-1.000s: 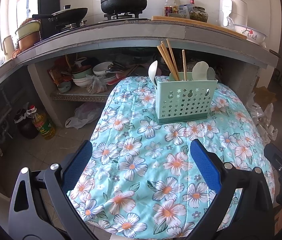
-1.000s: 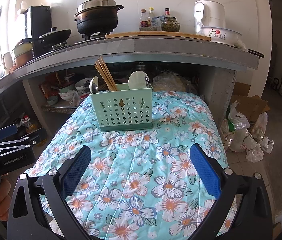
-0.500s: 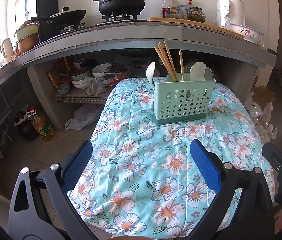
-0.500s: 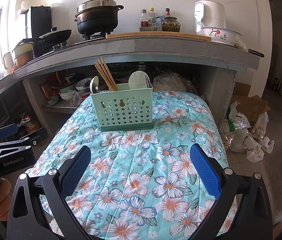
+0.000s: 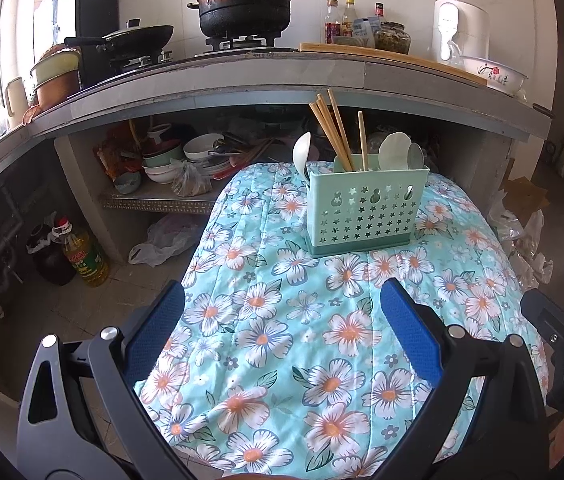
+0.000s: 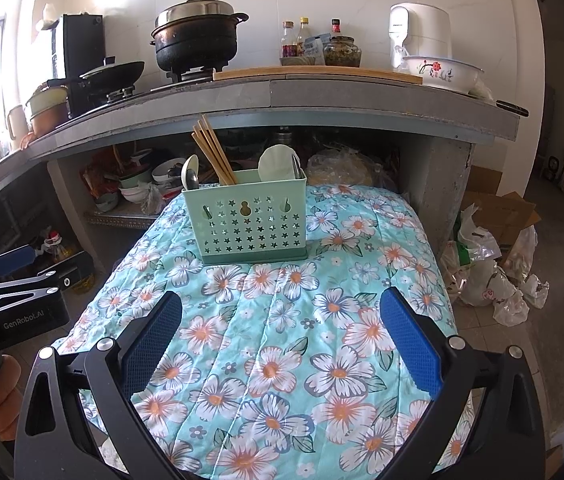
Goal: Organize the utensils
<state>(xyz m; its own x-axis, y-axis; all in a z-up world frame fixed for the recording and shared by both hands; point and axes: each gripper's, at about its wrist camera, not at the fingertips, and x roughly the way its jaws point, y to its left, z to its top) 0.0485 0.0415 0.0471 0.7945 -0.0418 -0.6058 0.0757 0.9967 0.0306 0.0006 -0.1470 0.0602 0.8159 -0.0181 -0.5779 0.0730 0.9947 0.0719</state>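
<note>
The left gripper (image 5: pixel 282 320) was released: its blue-padded jaws stood wide apart with nothing between them. The right gripper (image 6: pixel 281 326) was in the same state, jaws spread and empty.

The mint-green perforated plastic utensil caddy (image 5: pixel 363 210) stood upright on the surface covered by a turquoise quilted cloth with white-and-orange flowers (image 5: pixel 282 344). It was well ahead of both sets of jaws. From the left gripper it lay ahead and towards the right jaw; from the right gripper it lay ahead and slightly towards the left jaw (image 6: pixel 250 218).

Caddy contents, as seen from the left gripper:
- Wooden chopsticks (image 5: pixel 331 132), leaning left, with one standing nearly upright beside them.
- A white ceramic spoon (image 5: pixel 301 150) at the left end.
- A white spoon bowl (image 5: pixel 393 150) and a metal spoon (image 5: pixel 415 156) at the right end.

The cloth between the jaws and the caddy carried no utensils.

The left gripper's body appeared beyond the right gripper's left jaw, with the person's fingers (image 6: pixel 0 400) wrapped around its handle.
</note>
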